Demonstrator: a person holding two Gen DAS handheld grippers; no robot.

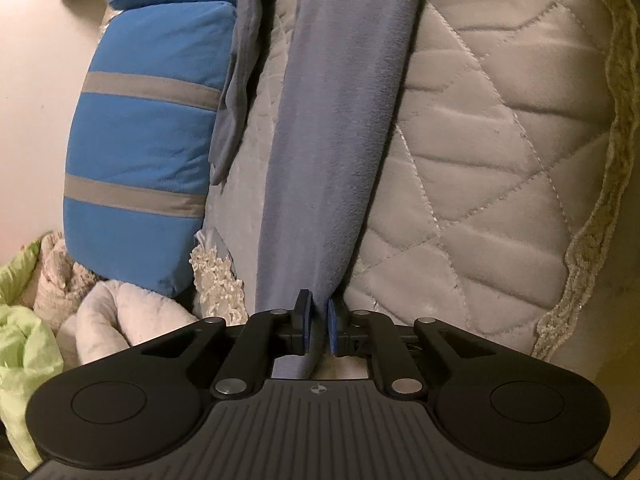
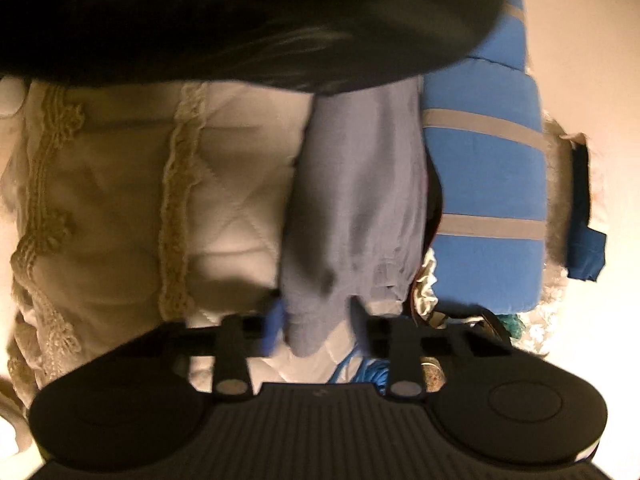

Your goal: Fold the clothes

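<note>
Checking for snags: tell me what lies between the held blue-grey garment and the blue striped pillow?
In the left wrist view, a strip of quilted bedcover and a crumpled grey cloth lie between the garment and pillow.

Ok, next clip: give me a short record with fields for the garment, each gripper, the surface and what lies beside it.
garment: grey-blue trousers, stretched lengthwise over the bed
left gripper: shut on one end of the trousers
right gripper: around the gathered cuff end; picture blurred, grip unclear
surface: cream quilted bedspread with a lace edge
beside: blue pillow with grey stripes
top of right view: a dark blurred shape, cannot tell what
</note>
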